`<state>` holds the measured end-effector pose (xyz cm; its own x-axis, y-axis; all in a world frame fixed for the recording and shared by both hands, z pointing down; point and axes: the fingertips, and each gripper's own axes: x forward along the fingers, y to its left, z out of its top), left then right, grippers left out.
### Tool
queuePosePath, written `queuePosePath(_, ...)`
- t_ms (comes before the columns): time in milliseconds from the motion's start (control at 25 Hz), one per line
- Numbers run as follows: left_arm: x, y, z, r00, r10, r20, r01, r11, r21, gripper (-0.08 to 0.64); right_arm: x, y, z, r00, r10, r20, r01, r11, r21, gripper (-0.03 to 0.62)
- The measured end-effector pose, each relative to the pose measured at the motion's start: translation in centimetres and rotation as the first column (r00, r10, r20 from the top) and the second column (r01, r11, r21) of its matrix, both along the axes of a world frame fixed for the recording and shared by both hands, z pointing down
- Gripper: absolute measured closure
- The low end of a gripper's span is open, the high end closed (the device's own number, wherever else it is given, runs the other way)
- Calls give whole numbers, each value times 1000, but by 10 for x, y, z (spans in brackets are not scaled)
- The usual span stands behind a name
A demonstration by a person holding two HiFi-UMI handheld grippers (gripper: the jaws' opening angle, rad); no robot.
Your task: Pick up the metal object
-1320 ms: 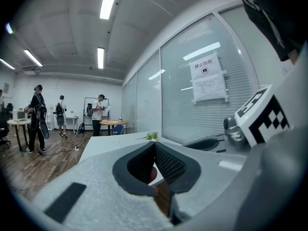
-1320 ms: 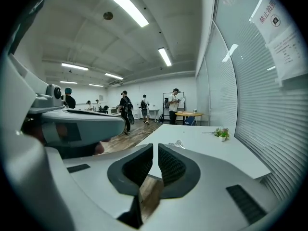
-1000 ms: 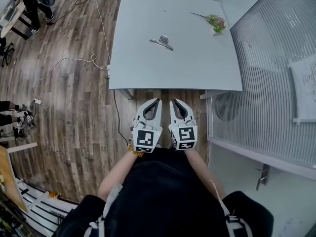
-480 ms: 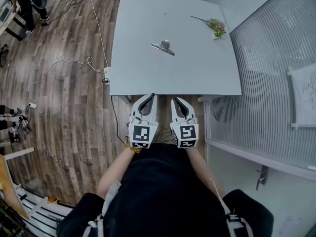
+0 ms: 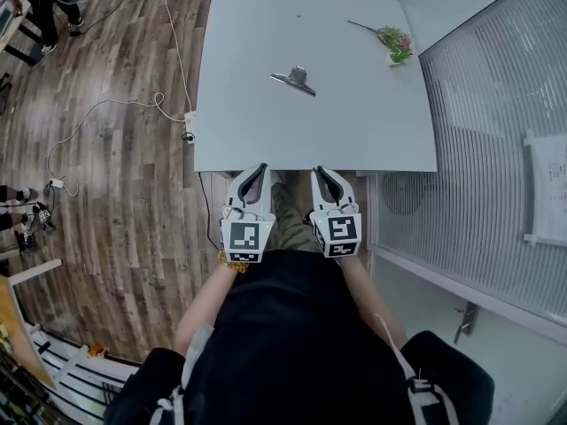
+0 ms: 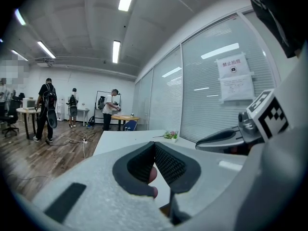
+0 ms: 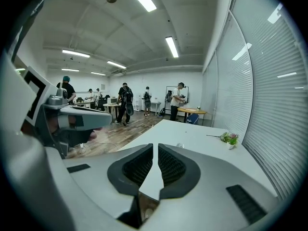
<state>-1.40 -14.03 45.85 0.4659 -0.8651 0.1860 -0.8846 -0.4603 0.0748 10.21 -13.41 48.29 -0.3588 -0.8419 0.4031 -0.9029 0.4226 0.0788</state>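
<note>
Both tongs, left gripper (image 5: 257,168) and right gripper (image 5: 320,172), sit side by side at the near edge of the white table (image 5: 239,104). Metal object (image 5: 293,80) lies mid-table, well apart from both. Left gripper view: jaws closed, tips touching, nothing gripped. Right gripper view: jaws together, empty, table ahead.

The left gripper (image 6: 155,146) is seen with jaws closed together, empty, before a white table (image 6: 120,139); a small plant (image 6: 170,135), perhaps flowering, is set far off on it.
</note>
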Motion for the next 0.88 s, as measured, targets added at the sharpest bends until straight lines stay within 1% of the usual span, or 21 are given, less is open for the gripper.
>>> queuePosePath(160,-8,-27,-4,999,-25,24,25,1000,0,549,6,-38,-3,1000,-2,3,2,1000,14,560)
queuePosePath(360,-3,-59,-8,998,-35,51,35,999,-1,549,33,-99,-7,999,29,23,-29,999,33,560)
queuePosePath(520,0,-78,-4,997,-37,62,38,999,-17,549,55,-136,-5,999,45,-21,-45,998,37,560)
queuePosePath(680,7,-92,0,996,-42,75,45,998,-35,549,71,-162,6,998,48,-48,-48,999,20,560)
queuePosePath(880,14,-107,7,994,-54,99,61,996,-69,549,79,-188,26,998,2,-63,-3,1000,-21,560)
